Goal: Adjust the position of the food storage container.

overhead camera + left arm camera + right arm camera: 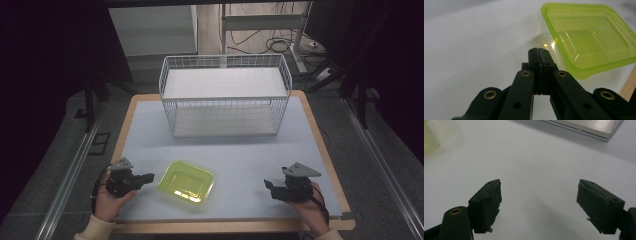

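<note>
Pale grey worktop (240,150) under dim light, dark floor around. Left gripper (538,51) pressed fully together, holding nothing, tips just beside green container (186,181) near front edge, left of centre. Right gripper (539,202) spread wide, empty, near front right corner. Wire basket (225,95) at back edge. Risk: closed tips could shove the light container away instead of catching its rim. No legible writing or labels.

In the right gripper view the tub (429,138) is being cut off by the left edge, so that just a pale blurred corner is being shown, and the basket (587,127) is being clipped by the top edge. In the left gripper view the tub's (586,37) far rim is being blurred, and the table edge (629,86) is being cropped at the right.
</note>
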`<action>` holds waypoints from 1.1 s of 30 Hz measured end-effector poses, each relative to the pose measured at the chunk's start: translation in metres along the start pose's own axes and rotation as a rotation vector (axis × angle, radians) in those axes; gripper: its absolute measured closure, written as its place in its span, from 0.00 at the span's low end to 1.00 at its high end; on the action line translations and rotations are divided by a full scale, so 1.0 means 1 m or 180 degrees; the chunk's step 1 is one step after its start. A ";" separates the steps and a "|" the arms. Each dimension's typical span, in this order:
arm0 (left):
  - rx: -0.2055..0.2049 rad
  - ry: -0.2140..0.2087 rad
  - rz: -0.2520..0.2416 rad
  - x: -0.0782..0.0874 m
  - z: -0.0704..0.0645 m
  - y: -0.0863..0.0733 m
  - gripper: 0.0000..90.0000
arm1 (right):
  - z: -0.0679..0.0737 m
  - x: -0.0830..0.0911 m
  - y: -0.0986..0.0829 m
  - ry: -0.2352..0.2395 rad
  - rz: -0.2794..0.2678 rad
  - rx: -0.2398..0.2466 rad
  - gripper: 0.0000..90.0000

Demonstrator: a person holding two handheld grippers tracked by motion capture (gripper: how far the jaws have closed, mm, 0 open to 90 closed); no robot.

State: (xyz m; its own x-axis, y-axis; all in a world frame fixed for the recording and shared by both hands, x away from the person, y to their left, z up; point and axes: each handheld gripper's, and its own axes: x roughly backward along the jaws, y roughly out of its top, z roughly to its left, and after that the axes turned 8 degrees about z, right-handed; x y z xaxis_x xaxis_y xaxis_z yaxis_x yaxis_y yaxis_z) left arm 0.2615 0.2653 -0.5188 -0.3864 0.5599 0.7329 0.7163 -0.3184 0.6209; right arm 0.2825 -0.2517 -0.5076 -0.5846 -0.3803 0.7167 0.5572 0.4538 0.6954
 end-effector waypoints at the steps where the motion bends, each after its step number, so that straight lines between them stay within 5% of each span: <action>1: 0.0006 -0.0012 0.0017 -0.002 0.000 0.000 1.00 | 0.000 0.000 0.000 -0.0001 0.0000 0.0002 0.22; 21: -0.0074 -0.0311 0.0263 -0.029 -0.008 0.003 1.00 | 0.002 -0.002 0.000 -0.0003 0.0029 0.0022 0.22; 33: -0.0125 -0.0345 0.0324 -0.034 -0.018 0.006 1.00 | 0.002 -0.002 0.000 -0.0007 0.0027 0.0025 0.22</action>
State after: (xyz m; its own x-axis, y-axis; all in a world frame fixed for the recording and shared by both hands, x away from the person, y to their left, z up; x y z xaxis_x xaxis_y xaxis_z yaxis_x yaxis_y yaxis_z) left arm 0.2686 0.2307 -0.5343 -0.2463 0.6018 0.7597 0.7245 -0.4063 0.5567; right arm 0.2825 -0.2494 -0.5090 -0.5811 -0.3747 0.7224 0.5576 0.4632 0.6888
